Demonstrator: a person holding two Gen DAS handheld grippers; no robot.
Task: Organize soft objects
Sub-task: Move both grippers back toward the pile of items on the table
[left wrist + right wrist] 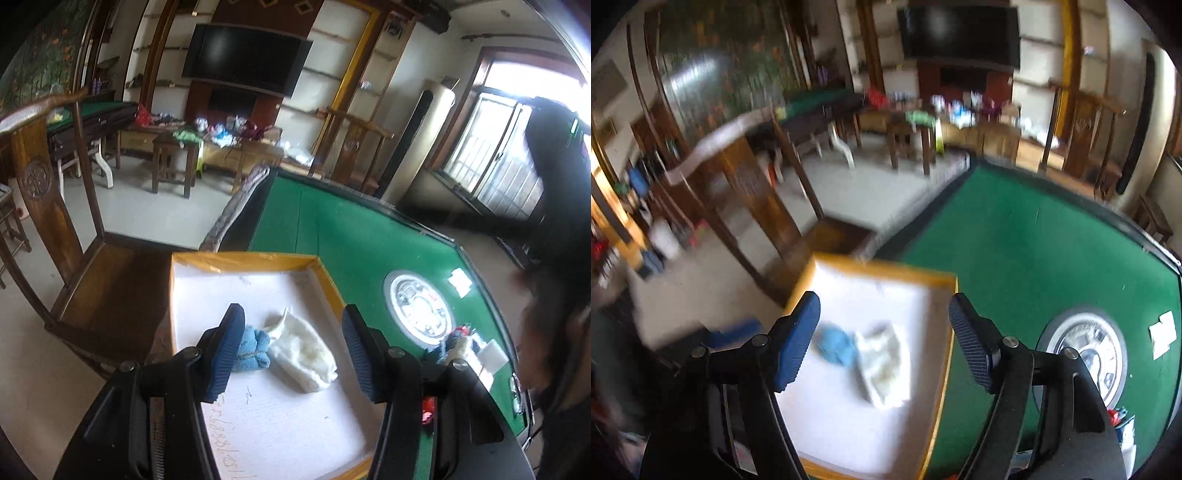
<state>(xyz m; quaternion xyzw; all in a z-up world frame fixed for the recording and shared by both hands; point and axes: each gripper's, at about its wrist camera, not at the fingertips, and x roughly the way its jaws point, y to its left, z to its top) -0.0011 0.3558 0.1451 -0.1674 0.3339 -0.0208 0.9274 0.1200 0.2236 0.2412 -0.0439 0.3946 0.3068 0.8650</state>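
Green felt counter in living room, chair beside. White box with yellow rim at counter edge holds two things, touching: blue cloth, folded; white cloth, crumpled. Both look light, limp, not fragile; pinch at bunched middle. Left gripper, right gripper above box, jaws wide apart, empty. More small items near counter's front edge.

The table top is matt green felt with a dark smooth rim. The box looks like white foam, its edges bound in glossy yellow tape. Inside lie a fuzzy blue cloth and a fluffy white cloth. The pads are ribbed blue rubber on black plastic. The chair is polished carved wood.
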